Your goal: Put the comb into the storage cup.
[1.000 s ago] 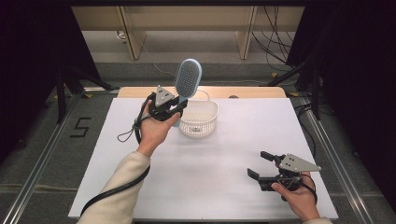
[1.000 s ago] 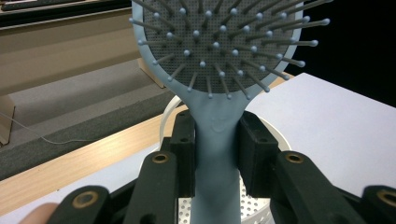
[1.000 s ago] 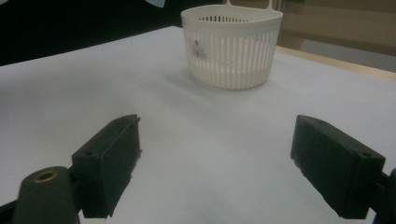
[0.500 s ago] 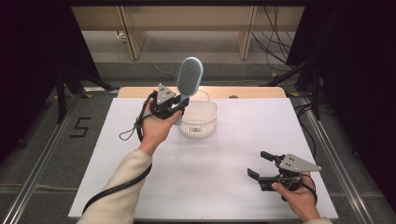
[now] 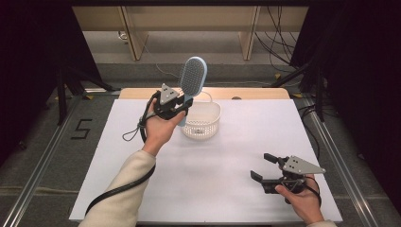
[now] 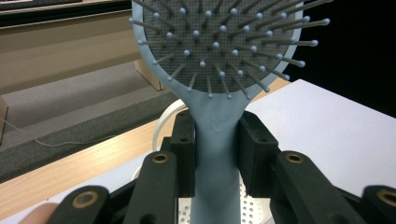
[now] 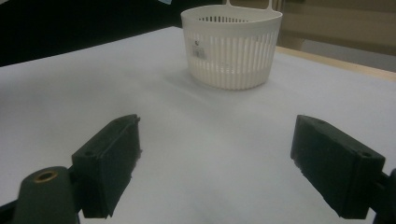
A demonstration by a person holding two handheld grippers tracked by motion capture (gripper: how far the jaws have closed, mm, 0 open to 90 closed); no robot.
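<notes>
Since the earlier frames almost nothing has shifted: the hairbrush stands a touch more upright over the basket, and both hands keep their places.

Nearest to us, the right claw hovers low over the white tabletop, its jaws spread wide with nothing between them; in the right gripper view we look between them straight across bare tabletop to the basket. We keep it parked there, well apart from the work, so it does not get in the way.

Farther off, the left claw is clamped on the handle of the blue hairbrush. In the left gripper view both pads press the neck of the handle just below the paddle head, bristles facing the camera, and the grip looks centred and square. The brush stands nearly upright, its head raised above the near left rim of the white slotted basket, handle end down beside that rim.

We judge the step in hand to be lowering the brush into the basket. To do it well we carry the handle end over the opening before descending, clear the rim and the thin loop handle at the basket's far side, tilt the brush so it fits, and release only once it rests inside, since the light basket could tip or slide.
</notes>
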